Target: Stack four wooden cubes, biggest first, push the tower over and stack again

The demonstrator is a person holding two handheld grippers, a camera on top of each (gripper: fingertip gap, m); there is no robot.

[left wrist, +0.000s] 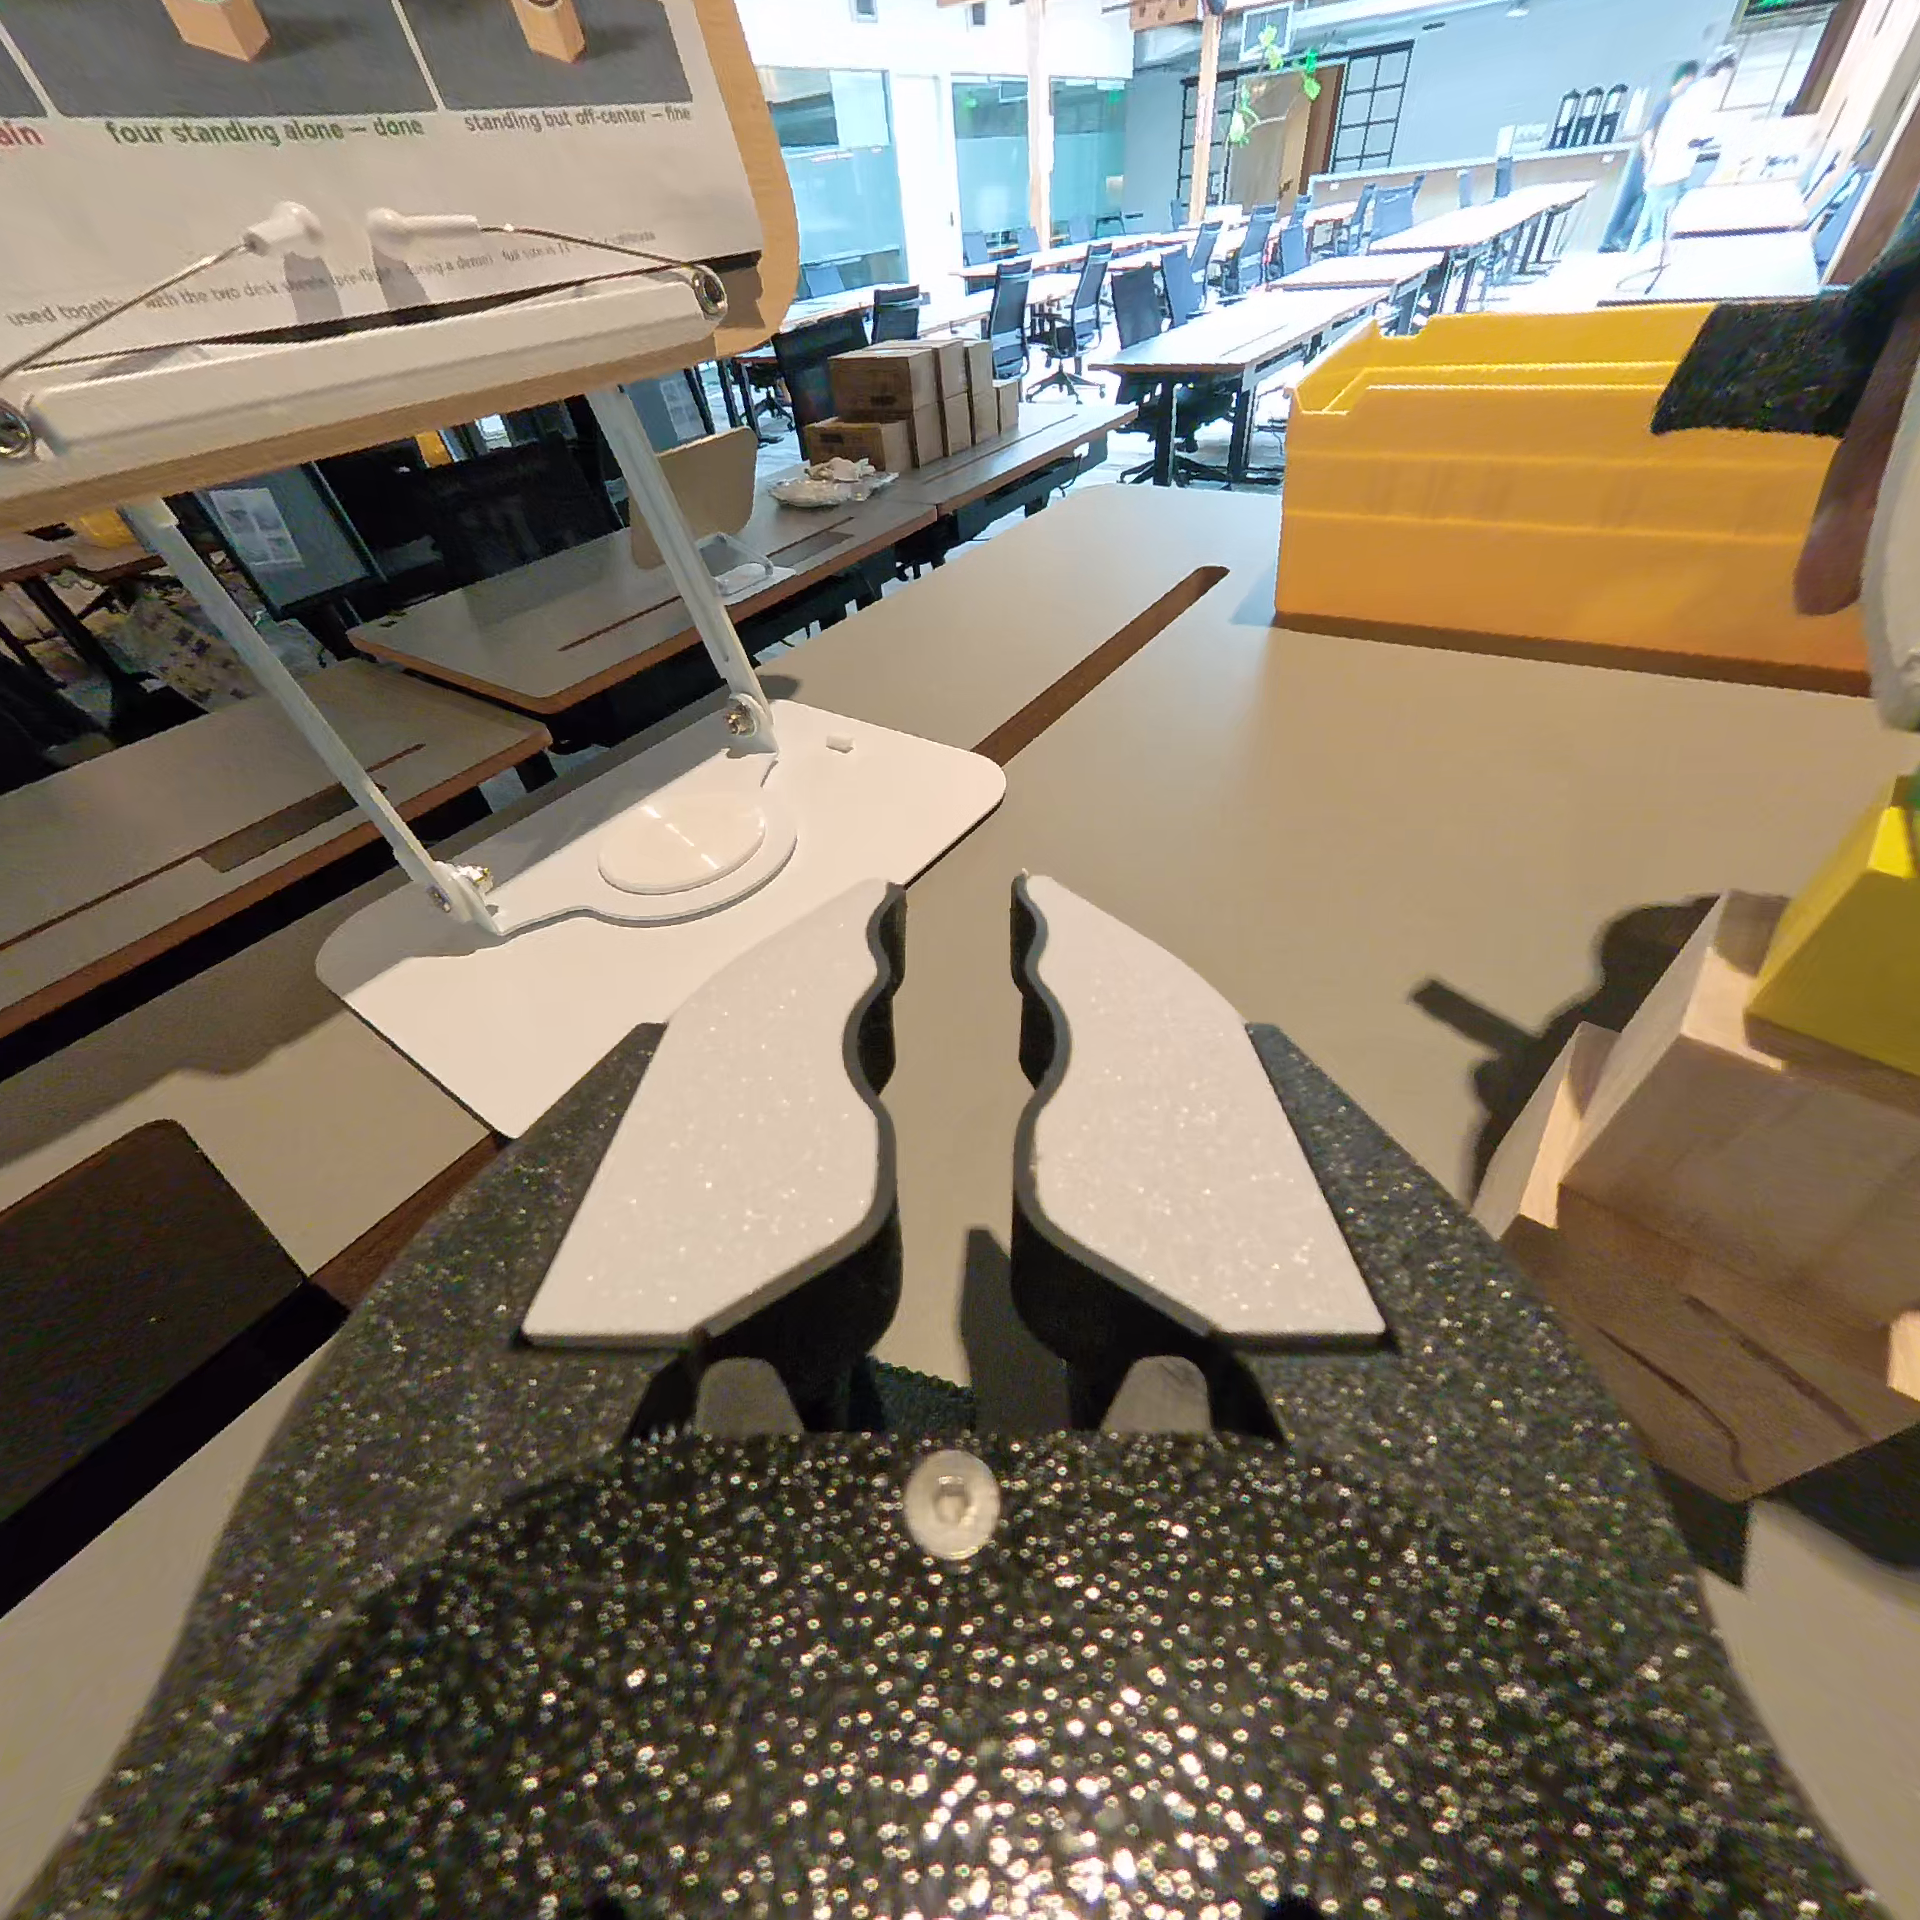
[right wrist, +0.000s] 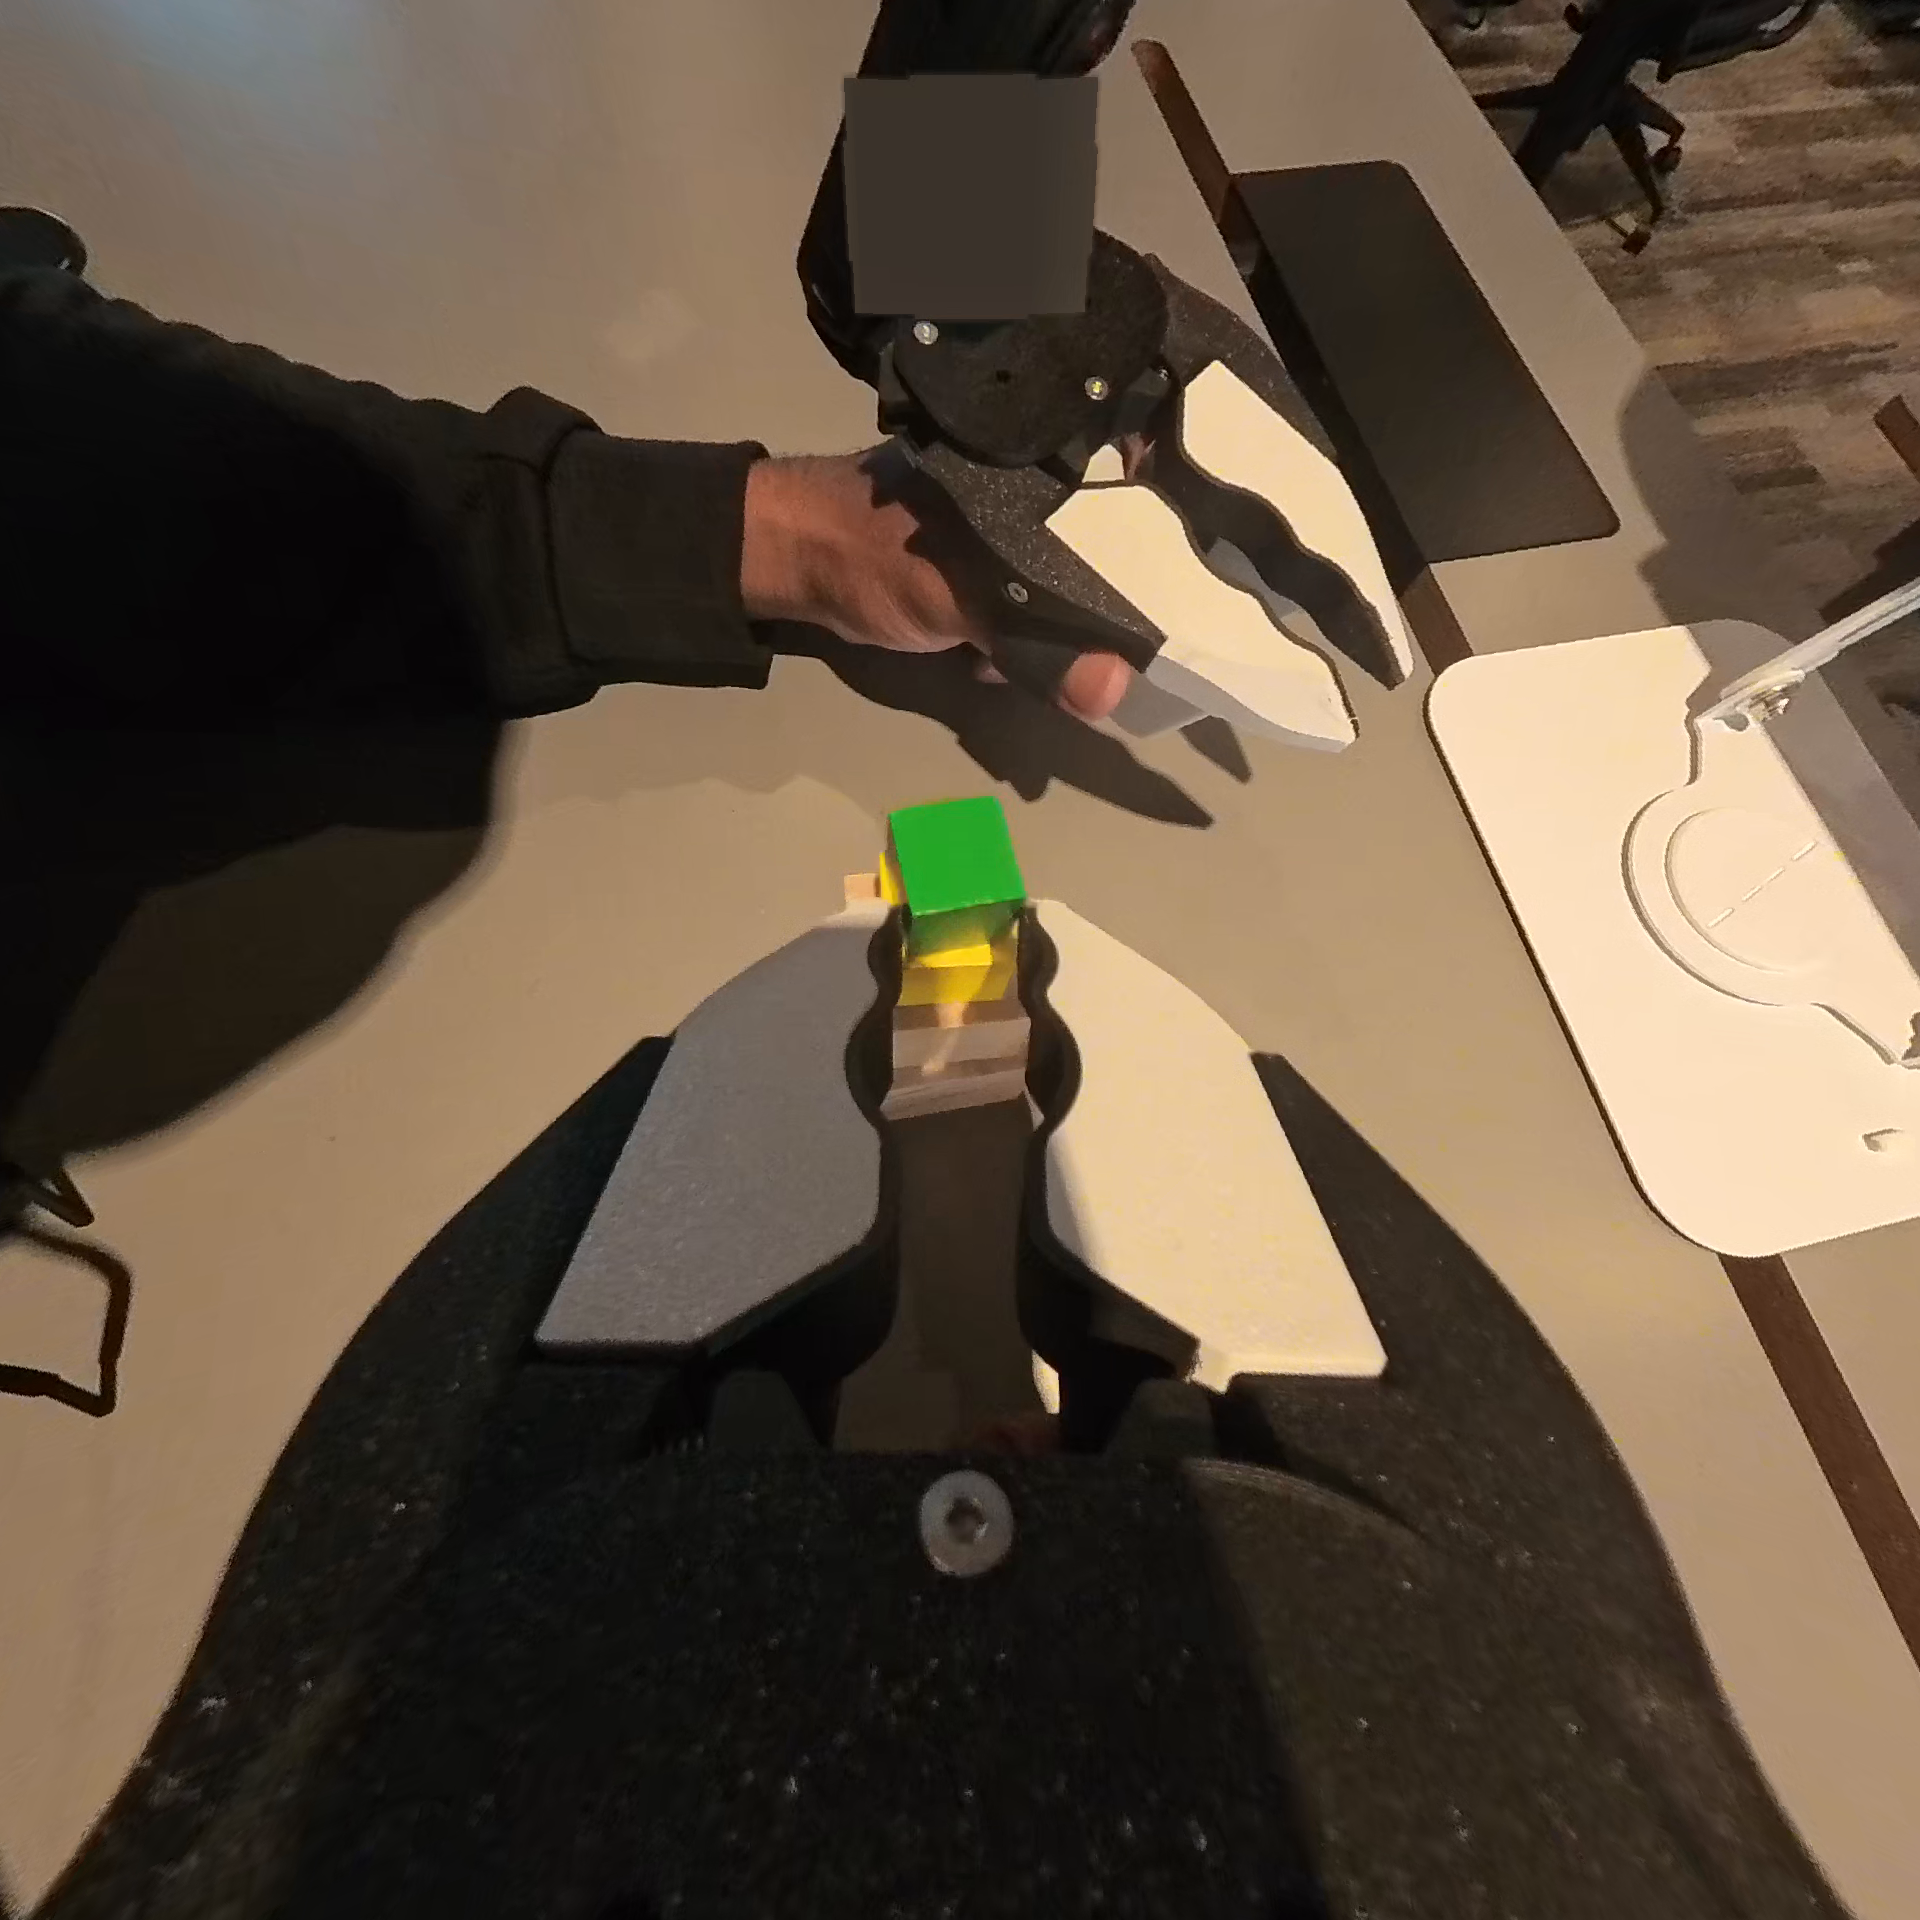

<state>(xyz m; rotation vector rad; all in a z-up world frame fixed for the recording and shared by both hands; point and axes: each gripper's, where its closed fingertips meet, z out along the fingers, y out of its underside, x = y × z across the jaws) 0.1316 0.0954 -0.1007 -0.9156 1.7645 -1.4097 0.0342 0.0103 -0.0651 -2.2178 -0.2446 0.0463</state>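
Observation:
A tower stands on the grey table (right wrist: pixel 520 935): a green cube (right wrist: pixel 954 857) on top, a yellow cube (right wrist: pixel 940 971) under it, and plain wooden cubes (right wrist: pixel 956 1060) below. My right gripper (right wrist: pixel 961 920) looks down from above, its jaws closed around the green cube. In the left wrist view the yellow cube (left wrist: pixel 1839 956) and the wooden cubes (left wrist: pixel 1714 1195) show at the right edge. My left gripper (left wrist: pixel 958 894) is empty with its jaws slightly apart. It hovers to the left of the tower, and also shows in the right wrist view (right wrist: pixel 1361 696), held by a hand.
A white stand base (left wrist: pixel 675 935) carrying an instruction sheet (left wrist: pixel 364 156) sits just ahead of the left gripper. A yellow bin (left wrist: pixel 1507 499) stands at the far side of the table. A black pad (right wrist: pixel 1403 364) lies by the table's groove.

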